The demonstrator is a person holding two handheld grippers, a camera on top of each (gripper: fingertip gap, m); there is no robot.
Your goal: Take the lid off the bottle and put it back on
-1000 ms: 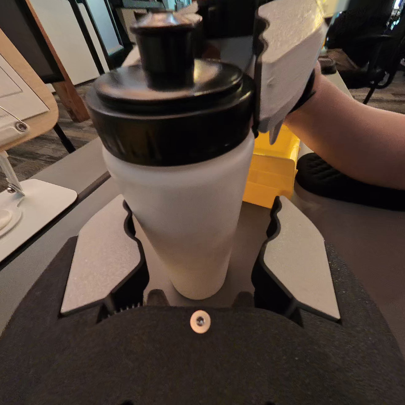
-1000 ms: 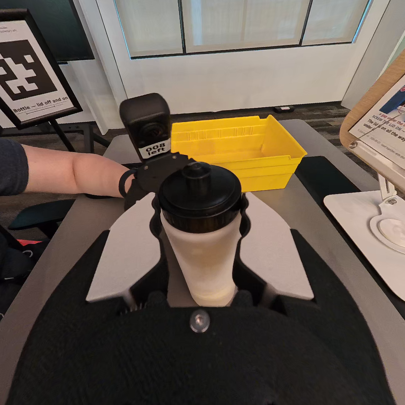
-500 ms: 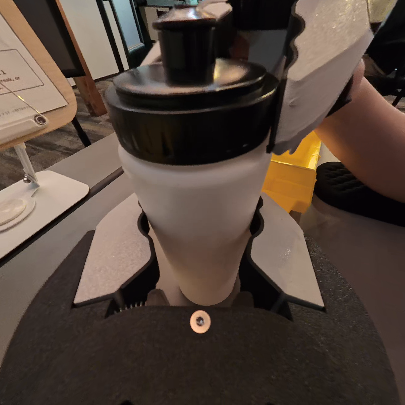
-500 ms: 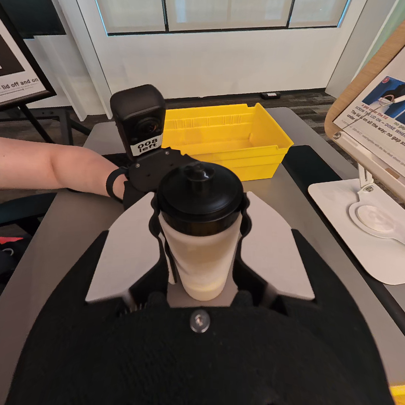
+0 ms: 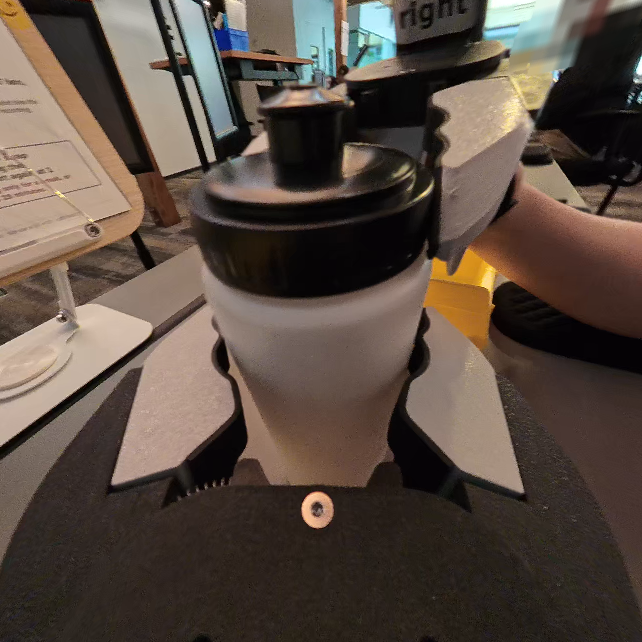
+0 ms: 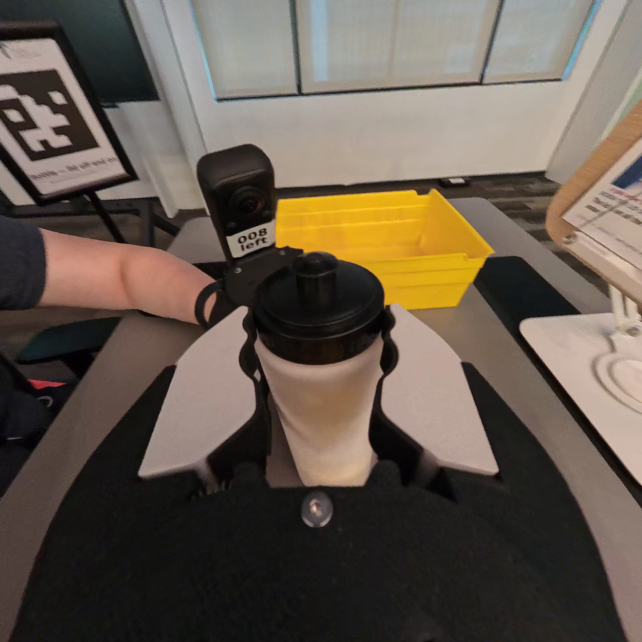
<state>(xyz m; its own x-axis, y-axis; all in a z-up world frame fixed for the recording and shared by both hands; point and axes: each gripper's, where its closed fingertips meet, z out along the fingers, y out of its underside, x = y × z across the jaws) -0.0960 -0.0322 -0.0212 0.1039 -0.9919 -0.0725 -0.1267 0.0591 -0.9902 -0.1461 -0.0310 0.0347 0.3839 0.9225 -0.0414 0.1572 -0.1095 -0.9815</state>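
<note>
bottle (image 5: pixel 318 364): I see a white, matte body, narrowing downward in view, standing upright on the grey table.
lid (image 5: pixel 312 222): black, wide ribbed cap with a raised spout on top; it sits on the bottle's neck.

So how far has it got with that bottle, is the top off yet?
Not yet. The black lid sits on the white bottle, no gap visible. In hand: the left gripper has its jaws around the bottle's body, and the right gripper has its jaws against the lid's rim. Twisting it off and refitting it both look left to do.
</note>
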